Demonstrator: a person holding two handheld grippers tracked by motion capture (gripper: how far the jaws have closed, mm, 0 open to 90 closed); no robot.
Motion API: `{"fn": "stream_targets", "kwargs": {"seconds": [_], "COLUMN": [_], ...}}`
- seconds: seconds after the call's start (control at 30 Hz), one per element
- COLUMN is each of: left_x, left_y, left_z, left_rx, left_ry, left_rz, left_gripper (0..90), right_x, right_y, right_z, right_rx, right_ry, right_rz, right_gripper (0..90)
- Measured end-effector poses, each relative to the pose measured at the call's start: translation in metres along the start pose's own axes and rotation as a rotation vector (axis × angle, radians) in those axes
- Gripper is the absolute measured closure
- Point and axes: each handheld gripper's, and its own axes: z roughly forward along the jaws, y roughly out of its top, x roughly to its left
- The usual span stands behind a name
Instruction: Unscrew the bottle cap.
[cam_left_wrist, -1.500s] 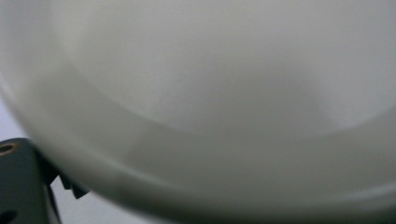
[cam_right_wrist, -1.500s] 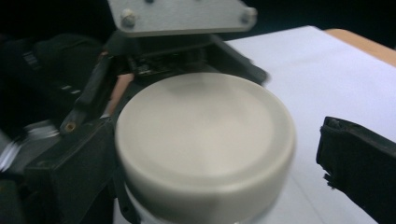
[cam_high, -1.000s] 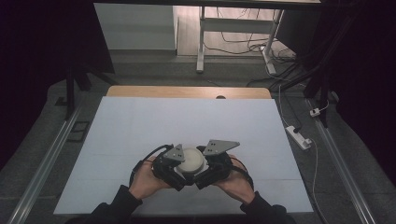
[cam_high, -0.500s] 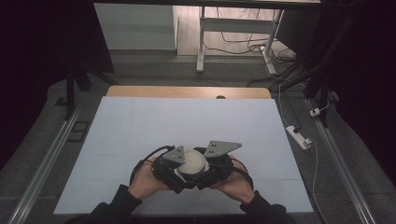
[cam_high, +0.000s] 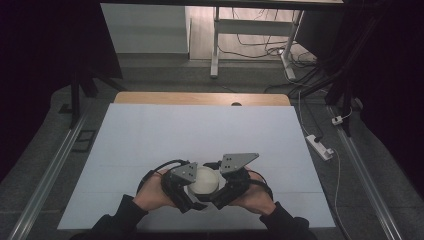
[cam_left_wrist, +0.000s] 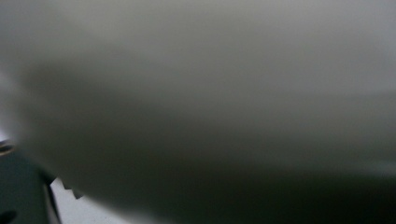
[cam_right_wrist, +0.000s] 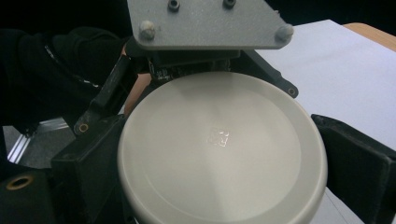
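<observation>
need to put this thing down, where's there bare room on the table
Most of the white sheet is bare: the whole far half up to the wooden strip, and both near corners beside the person's sleeves. The one crowded spot is near centre, where the left gripper and right gripper flank the round white object.

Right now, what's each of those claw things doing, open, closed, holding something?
Left gripper: against the round white lid-like disc; jaw state cannot be told.
Right gripper: jaws closed on either side of that disc.
</observation>
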Motion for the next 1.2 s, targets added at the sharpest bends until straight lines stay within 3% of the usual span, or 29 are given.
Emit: {"fn": "stream_targets", "kwargs": {"seconds": [0.63, 1.2], "left_x": [0.003, 0.016], "left_y": [-0.003, -0.013], "left_z": [-0.002, -0.008], "left_rx": [0.008, 0.022], "left_ry": [0.055, 0.135], "left_rz": [-0.02, -0.097], "left_gripper": [7.4, 7.4], "right_x": [-0.002, -0.007], "right_y": [0.002, -0.003], "right_z": [-0.009, -0.017], "right_rx": [-0.018, -0.006], "right_ry": [-0.044, -0.104], "right_rz": [0.004, 0.024], "right_gripper": [7.3, 7.3]}}
